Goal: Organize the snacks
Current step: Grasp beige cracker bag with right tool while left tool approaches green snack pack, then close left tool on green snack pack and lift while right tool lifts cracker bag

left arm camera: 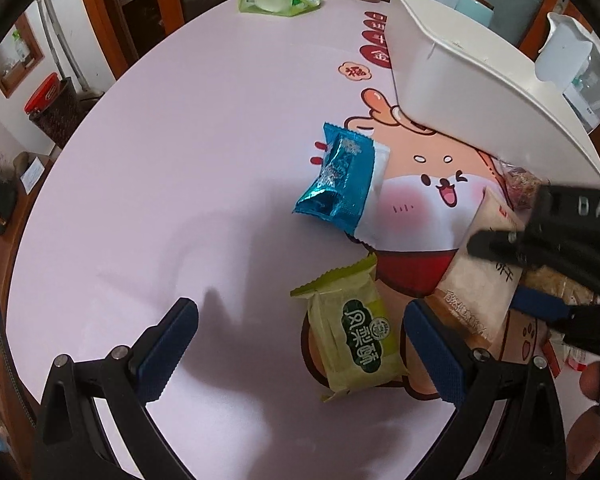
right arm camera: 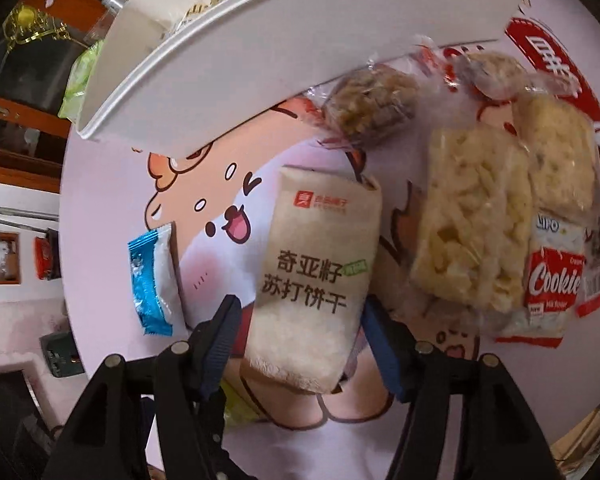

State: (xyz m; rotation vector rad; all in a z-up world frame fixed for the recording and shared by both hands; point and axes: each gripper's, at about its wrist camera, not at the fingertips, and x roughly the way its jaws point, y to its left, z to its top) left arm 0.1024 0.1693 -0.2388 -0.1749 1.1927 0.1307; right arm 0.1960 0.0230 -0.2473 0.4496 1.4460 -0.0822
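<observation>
Left wrist view: left tongs [left arm camera: 300, 344] released, empty, over the tabletop [left arm camera: 160, 200]; green pastry packet [left arm camera: 354, 330] lies just inside the right finger, long axis running away from the camera. White bin [left arm camera: 480, 80] well beyond.

Right wrist view: right tongs [right arm camera: 300, 332] released, straddling the beige cracker packet [right arm camera: 316, 276], long axis pointing towards the bin; pads not seen pressing. Clear tabletop left; snacks crowd right.

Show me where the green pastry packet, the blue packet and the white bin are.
green pastry packet [left arm camera: 354, 336]: left wrist view, its label.
blue packet [left arm camera: 334, 178]: left wrist view, foil middle.
white bin [left arm camera: 452, 80]: left wrist view, side wall.
</observation>
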